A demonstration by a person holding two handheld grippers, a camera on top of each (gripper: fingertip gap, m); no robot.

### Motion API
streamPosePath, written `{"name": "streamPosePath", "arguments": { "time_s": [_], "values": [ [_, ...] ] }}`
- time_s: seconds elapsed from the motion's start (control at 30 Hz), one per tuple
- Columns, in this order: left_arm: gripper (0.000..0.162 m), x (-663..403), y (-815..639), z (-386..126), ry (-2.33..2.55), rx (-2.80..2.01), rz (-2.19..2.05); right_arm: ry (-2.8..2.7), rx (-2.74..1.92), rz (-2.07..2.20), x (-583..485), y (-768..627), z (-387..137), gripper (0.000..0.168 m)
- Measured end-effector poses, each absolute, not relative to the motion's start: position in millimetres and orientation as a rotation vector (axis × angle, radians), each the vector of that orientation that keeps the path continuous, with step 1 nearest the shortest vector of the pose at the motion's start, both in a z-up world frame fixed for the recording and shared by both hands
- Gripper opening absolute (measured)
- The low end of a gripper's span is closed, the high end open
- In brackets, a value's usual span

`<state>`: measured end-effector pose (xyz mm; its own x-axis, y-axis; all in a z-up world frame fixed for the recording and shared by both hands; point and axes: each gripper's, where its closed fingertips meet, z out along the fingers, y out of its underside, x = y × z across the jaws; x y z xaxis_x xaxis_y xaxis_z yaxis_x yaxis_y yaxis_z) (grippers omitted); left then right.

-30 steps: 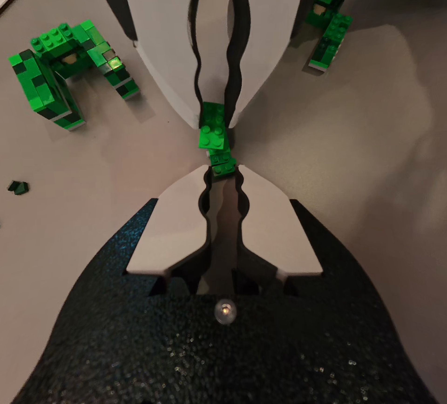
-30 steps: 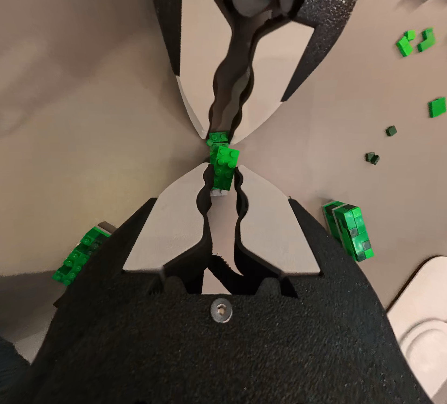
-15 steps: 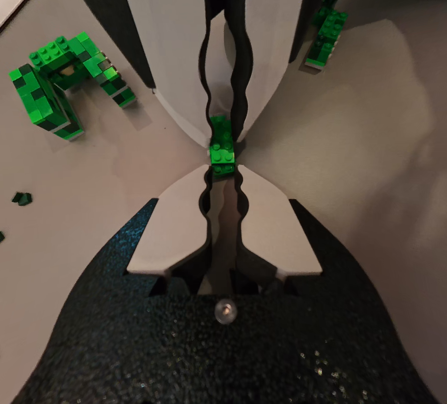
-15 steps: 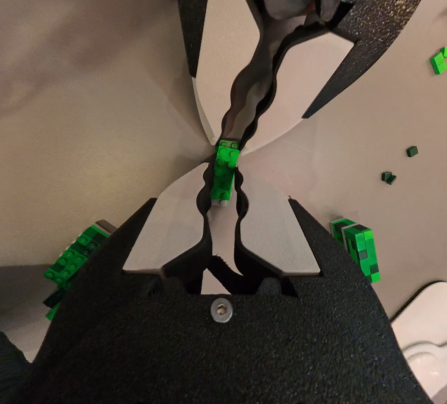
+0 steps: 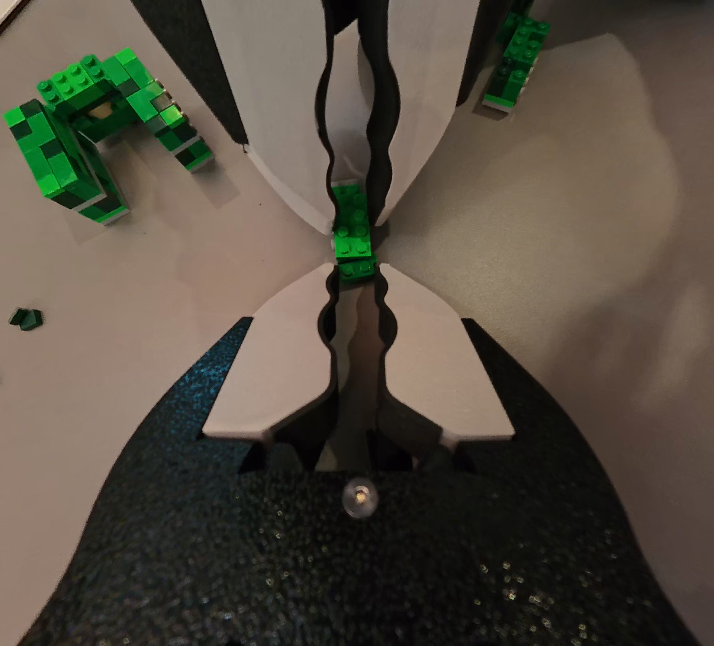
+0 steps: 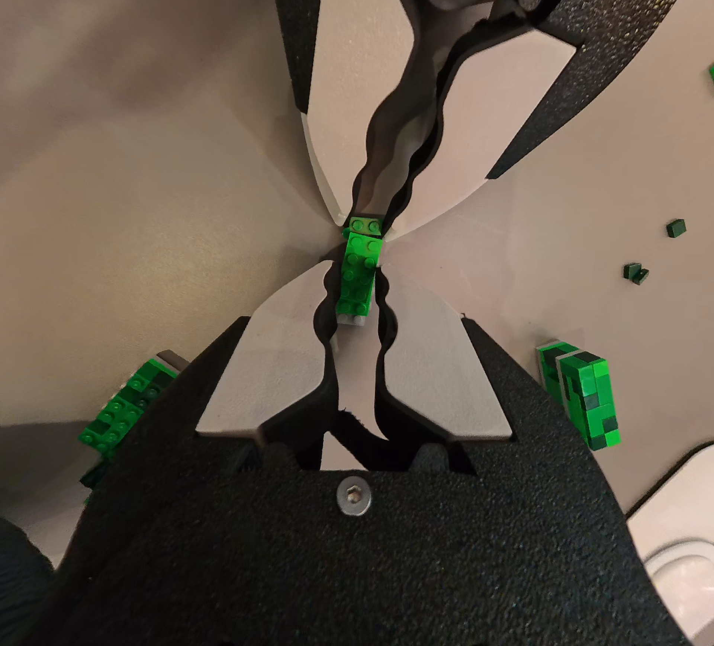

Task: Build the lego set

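My left gripper [image 5: 355, 272] is shut on a small green brick piece [image 5: 357, 270] at its fingertips. My right gripper [image 6: 353, 269] is shut on a longer green studded brick stack [image 6: 357, 281] with a grey end. The two grippers face each other tip to tip above the grey table. The small piece [image 6: 365, 226] and the stack [image 5: 352, 219] lie end to end in one line and touch. Whether they are locked together is hidden by the fingers.
A green arch-shaped assembly [image 5: 89, 125] stands at the left and a narrow green assembly [image 5: 517, 59] at the far right. A green block [image 6: 579, 391] and loose dark green bits [image 6: 635, 274] lie to the right. A white tray [image 6: 676, 511] is at the corner. Left and right tips are no more than a few centimetres apart.
The stack in my right gripper was skewed against the small piece; now the two are straight in line and pressed end to end. The grippers have closed in on each other.
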<state>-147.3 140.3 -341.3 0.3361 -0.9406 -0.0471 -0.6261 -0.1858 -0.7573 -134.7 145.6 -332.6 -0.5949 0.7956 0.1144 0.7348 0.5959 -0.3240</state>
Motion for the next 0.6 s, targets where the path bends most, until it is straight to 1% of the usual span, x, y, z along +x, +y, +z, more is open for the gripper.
{"name": "streamPosePath", "arguments": {
  "time_s": [0.1,0.37,0.6],
  "values": [
    [0.017,-147.3,140.2,-341.4,1.372,-1.910,-0.580,-2.559,-1.282,0.337,-133.9,149.0,-330.9,0.021],
    [0.016,-147.0,140.3,-341.6,1.352,-1.938,-0.610,-2.390,-1.311,0.375,-127.1,148.1,-305.4,0.026],
    [0.017,-145.7,137.4,-341.7,1.373,-1.929,-0.624,-2.337,-1.384,0.453,-124.2,143.6,-320.8,0.029]
  ]
}}
